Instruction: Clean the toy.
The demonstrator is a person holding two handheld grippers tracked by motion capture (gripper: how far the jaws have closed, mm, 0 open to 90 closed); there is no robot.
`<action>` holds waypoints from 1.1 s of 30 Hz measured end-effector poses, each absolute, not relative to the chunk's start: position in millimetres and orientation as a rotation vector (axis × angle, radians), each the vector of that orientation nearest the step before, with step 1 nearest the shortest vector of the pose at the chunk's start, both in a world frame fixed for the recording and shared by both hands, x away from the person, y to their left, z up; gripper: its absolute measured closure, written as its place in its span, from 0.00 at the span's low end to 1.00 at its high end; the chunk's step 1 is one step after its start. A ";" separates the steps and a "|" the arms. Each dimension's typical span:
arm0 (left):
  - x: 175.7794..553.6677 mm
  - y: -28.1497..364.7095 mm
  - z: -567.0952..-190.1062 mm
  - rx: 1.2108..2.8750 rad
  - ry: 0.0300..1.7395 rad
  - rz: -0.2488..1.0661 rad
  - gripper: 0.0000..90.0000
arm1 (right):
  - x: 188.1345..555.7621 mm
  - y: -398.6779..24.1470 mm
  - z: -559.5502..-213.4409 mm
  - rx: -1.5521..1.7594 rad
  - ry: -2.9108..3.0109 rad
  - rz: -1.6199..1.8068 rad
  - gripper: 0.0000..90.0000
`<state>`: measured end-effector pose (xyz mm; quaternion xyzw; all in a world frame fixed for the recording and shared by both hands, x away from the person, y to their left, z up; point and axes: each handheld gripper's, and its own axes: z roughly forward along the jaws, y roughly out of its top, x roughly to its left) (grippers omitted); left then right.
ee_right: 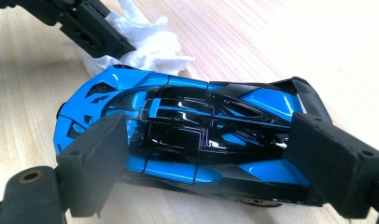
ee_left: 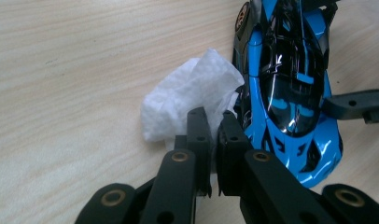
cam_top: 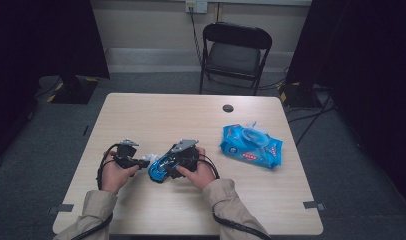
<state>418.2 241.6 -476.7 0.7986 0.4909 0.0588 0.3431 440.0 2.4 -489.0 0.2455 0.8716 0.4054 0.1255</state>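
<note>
1. Left gripper (ee_left: 214,122): jaws pinched tight on a white wipe (ee_left: 187,95), touching the car's side.
2. Right gripper (ee_right: 201,154): jaws clamp the blue toy car (ee_right: 187,135) end to end, at the table's (cam_top: 191,115) near left.

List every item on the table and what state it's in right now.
Left gripper: jaws shut on the white wipe.
Right gripper: jaws clamped on the toy car, front and rear.
Toy car: on its side, roof toward the right gripper's camera.
Wipes pack: flat, flap open.
</note>
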 end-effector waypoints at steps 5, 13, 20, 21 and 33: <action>411.0 243.7 -476.1 2.083 1.265 0.156 0.96 | 440.0 2.4 -489.0 0.715 2.539 1.180 0.14; 398.9 248.5 -476.1 2.097 1.250 0.152 0.96 | 439.8 2.5 -488.9 0.715 2.539 1.179 0.14; 389.2 253.5 -474.7 2.106 1.246 0.134 0.96 | 439.8 2.6 -488.9 0.716 2.538 1.179 0.14; 388.3 254.7 -473.3 2.115 1.243 0.139 0.96 | 439.7 2.6 -488.9 0.716 2.538 1.179 0.14; 412.9 251.1 -447.1 2.045 1.242 0.239 0.96 | 439.7 2.1 -489.6 0.712 2.532 1.188 0.14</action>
